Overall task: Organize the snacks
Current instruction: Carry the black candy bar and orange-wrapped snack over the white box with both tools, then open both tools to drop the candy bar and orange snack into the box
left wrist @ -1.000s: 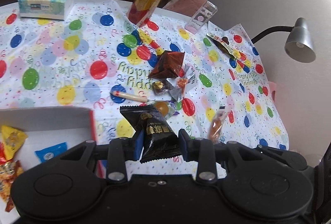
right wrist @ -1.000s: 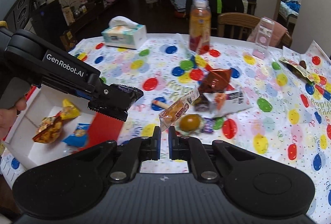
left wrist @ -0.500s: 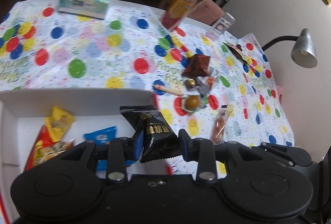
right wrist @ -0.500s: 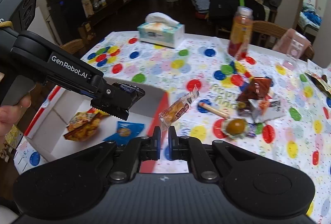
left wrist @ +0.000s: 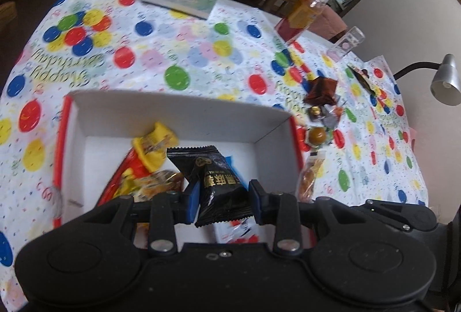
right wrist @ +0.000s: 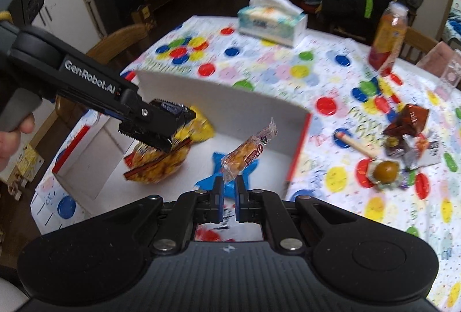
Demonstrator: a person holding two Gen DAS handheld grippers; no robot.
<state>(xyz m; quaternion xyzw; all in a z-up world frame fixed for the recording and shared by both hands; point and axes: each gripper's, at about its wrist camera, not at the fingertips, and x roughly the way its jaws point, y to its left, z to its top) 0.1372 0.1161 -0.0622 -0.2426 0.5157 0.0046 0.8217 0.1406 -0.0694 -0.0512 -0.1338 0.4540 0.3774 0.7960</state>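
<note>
My left gripper (left wrist: 224, 201) is shut on a black snack packet (left wrist: 214, 179) and hangs over the white cardboard box (left wrist: 173, 113). From the right wrist view that same left gripper (right wrist: 161, 127) is above the box (right wrist: 219, 98), the black packet (right wrist: 170, 109) pinched in its jaws. My right gripper (right wrist: 228, 196) is shut on a clear-wrapped orange snack bar (right wrist: 247, 153), held over the box's near right part. Inside lie a yellow packet (left wrist: 154, 143), an orange chip bag (right wrist: 157, 162) and a blue packet (right wrist: 239, 170).
Loose snacks sit on the balloon tablecloth right of the box: a brown packet (right wrist: 409, 122), a round brown candy (right wrist: 386, 170), a stick (right wrist: 355, 143). A tissue box (right wrist: 270, 21) and juice bottle (right wrist: 389, 38) stand at the far side. A lamp (left wrist: 443, 81) is at the right.
Both grippers have moved left from above the tablecloth to above the box, each still holding its snack. The box now fills the middle of both views.
</note>
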